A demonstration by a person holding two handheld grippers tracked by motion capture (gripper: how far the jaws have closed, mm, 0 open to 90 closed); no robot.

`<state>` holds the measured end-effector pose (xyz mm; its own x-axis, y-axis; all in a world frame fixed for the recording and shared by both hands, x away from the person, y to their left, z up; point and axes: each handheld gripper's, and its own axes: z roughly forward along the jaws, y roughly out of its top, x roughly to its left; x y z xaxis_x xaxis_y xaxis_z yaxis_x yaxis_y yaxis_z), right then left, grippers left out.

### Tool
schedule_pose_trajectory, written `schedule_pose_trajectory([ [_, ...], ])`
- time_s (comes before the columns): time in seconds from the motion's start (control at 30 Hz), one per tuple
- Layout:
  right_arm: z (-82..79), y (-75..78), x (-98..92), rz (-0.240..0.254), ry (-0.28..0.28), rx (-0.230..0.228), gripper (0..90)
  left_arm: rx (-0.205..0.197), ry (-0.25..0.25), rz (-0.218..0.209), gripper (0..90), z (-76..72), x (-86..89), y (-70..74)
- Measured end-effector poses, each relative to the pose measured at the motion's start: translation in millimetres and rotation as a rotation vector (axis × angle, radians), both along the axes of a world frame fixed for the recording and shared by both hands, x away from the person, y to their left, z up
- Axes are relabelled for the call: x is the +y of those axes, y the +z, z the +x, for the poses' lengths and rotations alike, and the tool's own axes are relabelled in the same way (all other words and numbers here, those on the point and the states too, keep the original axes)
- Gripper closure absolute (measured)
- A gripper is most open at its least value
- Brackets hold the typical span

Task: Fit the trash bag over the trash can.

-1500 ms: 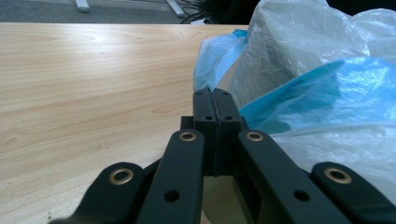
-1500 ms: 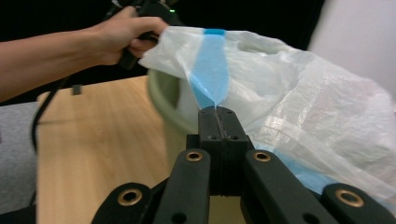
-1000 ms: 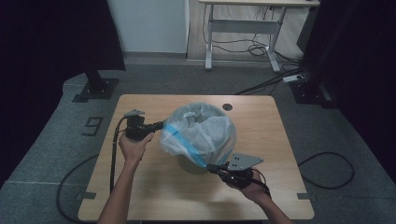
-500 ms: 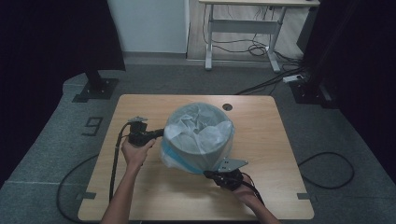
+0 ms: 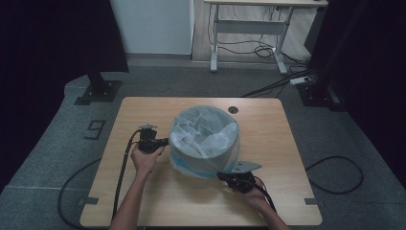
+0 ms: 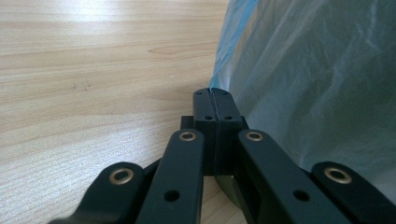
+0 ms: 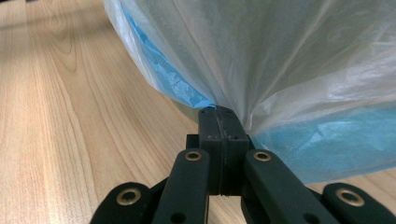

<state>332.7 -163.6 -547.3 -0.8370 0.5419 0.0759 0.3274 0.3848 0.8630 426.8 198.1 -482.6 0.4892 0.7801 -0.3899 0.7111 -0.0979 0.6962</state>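
Note:
A thin white-and-blue plastic bag point(image 5: 203, 136) is draped over a round bin on the wooden table point(image 5: 273, 134), and its mouth hangs down around the bin's sides. My left gripper point(image 5: 165, 142) is at the bag's left side, shut on the bag's blue edge point(image 6: 219, 70), with the closed jaw tips point(image 6: 212, 93) low over the tabletop. My right gripper point(image 5: 221, 176) is at the bag's near right side, shut on its hem point(image 7: 280, 56) where the film bunches at the jaw tips point(image 7: 217, 112). The bin itself is almost wholly hidden under the film.
A small round hole point(image 5: 233, 109) sits in the table behind the bag. Cables trail from both grippers over the near edge. A white desk frame point(image 5: 249, 28) and floor cables stand far behind. Bare wood lies left and right of the bin.
Both hands have come down, and the bag has gone lower over the bin, from a puffed-up bundle to a skirt around its sides. The right gripper dropped more.

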Motion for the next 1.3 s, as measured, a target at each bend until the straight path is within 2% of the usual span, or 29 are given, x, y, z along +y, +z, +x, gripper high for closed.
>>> schedule_pose_trajectory([
  [0.17,-3.6,13.1,-14.9,0.050,-0.049,-0.040,73.7,-0.017,0.013,-0.004,90.0,-1.8,4.3,4.4],
  [0.3,-2.7,22.5,-30.4,0.078,-0.102,-0.063,65.7,-0.028,0.024,-0.004,89.9,-2.9,7.7,6.9],
  [0.37,-0.9,26.7,-37.5,0.084,-0.142,-0.080,58.9,-0.033,0.028,-0.005,89.9,-3.3,9.0,7.9],
  [0.47,6.8,36.3,-49.0,0.104,-0.204,-0.112,50.4,-0.035,0.032,-0.004,89.9,-3.1,9.5,8.7],
  [0.6,22.0,51.3,-62.8,0.099,-0.249,-0.160,47.7,-0.038,0.039,-0.004,89.9,-1.8,9.1,10.6],
  [0.7,33.5,59.5,-70.6,0.118,-0.246,-0.160,47.6,-0.041,0.043,-0.009,89.9,-0.6,7.5,12.6],
  [0.8,42.5,66.4,-72.9,0.129,-0.216,-0.155,47.5,-0.043,0.038,-0.007,90.0,0.3,4.5,14.7],
  [0.93,52.0,71.9,-69.7,0.137,-0.176,-0.164,49.4,-0.046,0.029,-0.006,89.9,1.5,0.9,17.0],
  [1.03,61.5,72.9,-68.4,0.162,-0.142,-0.139,55.9,-0.047,0.027,-0.006,89.9,1.9,0.0,18.0],
  [1.1,65.9,72.5,-68.1,0.182,-0.111,-0.124,63.4,-0.048,0.027,-0.008,89.9,2.2,0.2,18.4],
  [1.2,70.9,72.2,-66.7,0.196,-0.073,-0.107,83.3,-0.049,0.028,-0.010,89.9,2.5,1.3,18.5],
  [1.3,70.9,71.7,-66.5,0.201,-0.060,-0.100,88.8,-0.049,0.030,-0.009,89.9,2.6,3.0,17.7],
])
